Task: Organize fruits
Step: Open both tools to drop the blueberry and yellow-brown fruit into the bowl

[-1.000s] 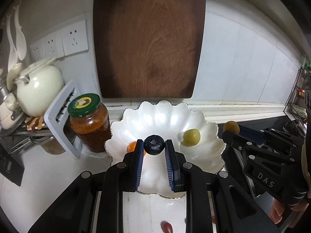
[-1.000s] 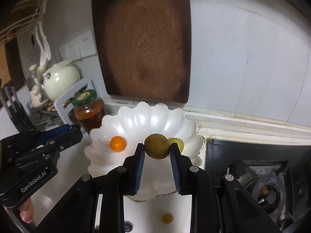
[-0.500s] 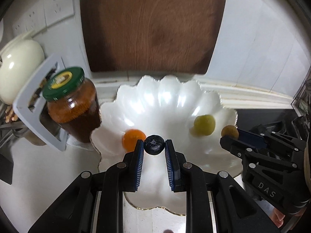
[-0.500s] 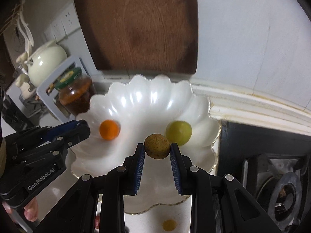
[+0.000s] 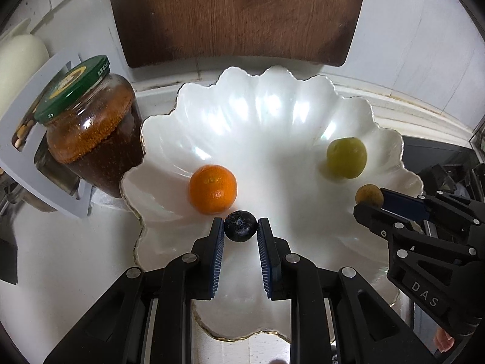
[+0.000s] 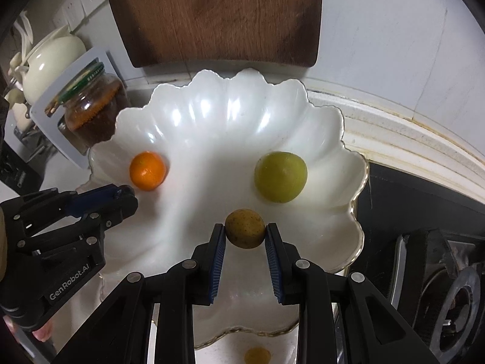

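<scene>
Here both claws hang over the white scalloped bowl (image 5: 272, 115), each clenched on a small fruit. The left claw (image 5: 240, 232) grips a small dark, nearly black round fruit (image 5: 240, 229) between the tips of its blue ribbed pads, the fruit sitting right at the fingertips above the near half of the bowl. Just beyond it, lying in the bowl, is an orange mandarin (image 5: 212, 188), close to the dark fruit; whether the two touch cannot be told.

The right claw (image 6: 245, 235) is clamped on a brownish-yellow speckled round fruit (image 6: 245, 228), likewise pinched at the very tips of its pads, over the bowl's right half. A larger green round fruit (image 6: 280, 176) rests in the bowl just past it and slightly to the right, apart from the held one. The mandarin lies well across the bowl from the green fruit.

A glass jar with a green lid (image 5: 88, 133) stands on the table touching the bowl's left rim. A dark wooden cutting board (image 5: 236, 15) leans on the wall behind the bowl. Another small yellowish fruit (image 6: 257, 355) lies on the table in front of the bowl.
</scene>
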`<act>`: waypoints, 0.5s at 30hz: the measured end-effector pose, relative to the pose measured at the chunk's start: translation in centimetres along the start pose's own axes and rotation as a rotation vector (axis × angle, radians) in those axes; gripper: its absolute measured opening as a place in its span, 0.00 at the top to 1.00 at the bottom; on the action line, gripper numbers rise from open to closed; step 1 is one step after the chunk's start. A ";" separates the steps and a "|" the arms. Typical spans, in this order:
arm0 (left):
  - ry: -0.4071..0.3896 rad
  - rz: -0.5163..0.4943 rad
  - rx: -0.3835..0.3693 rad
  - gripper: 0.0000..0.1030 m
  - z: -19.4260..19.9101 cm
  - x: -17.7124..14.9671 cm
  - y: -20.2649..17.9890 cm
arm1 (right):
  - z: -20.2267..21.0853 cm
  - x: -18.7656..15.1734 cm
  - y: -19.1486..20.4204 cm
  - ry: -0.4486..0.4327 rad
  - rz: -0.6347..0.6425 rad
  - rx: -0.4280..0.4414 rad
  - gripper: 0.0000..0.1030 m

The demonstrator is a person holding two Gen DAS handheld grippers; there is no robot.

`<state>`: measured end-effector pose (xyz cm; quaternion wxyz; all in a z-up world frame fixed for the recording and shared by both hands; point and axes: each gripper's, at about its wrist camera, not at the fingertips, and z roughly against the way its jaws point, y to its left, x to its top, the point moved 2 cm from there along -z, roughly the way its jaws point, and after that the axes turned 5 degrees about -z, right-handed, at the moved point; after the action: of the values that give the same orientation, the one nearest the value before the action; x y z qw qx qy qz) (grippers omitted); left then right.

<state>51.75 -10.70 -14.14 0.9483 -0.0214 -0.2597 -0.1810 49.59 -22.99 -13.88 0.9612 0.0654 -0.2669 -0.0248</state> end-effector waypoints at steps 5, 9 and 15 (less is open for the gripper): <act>0.002 0.007 0.013 0.63 0.1 -0.2 0.0 | -0.1 0.2 -0.5 0.002 -0.021 -0.003 0.68; -0.017 0.008 0.023 0.59 1.0 -0.2 0.1 | 0.5 0.3 -0.9 -0.015 -0.031 -0.019 0.59; -0.087 0.012 0.057 0.54 4.1 -0.4 0.4 | 3.2 -0.1 -1.0 -0.081 -0.019 -0.036 0.59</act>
<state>49.59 -9.66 -10.74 0.9374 -0.0039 -0.3058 -0.1666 47.86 -24.31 -11.32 0.9502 0.0496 -0.3047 -0.0415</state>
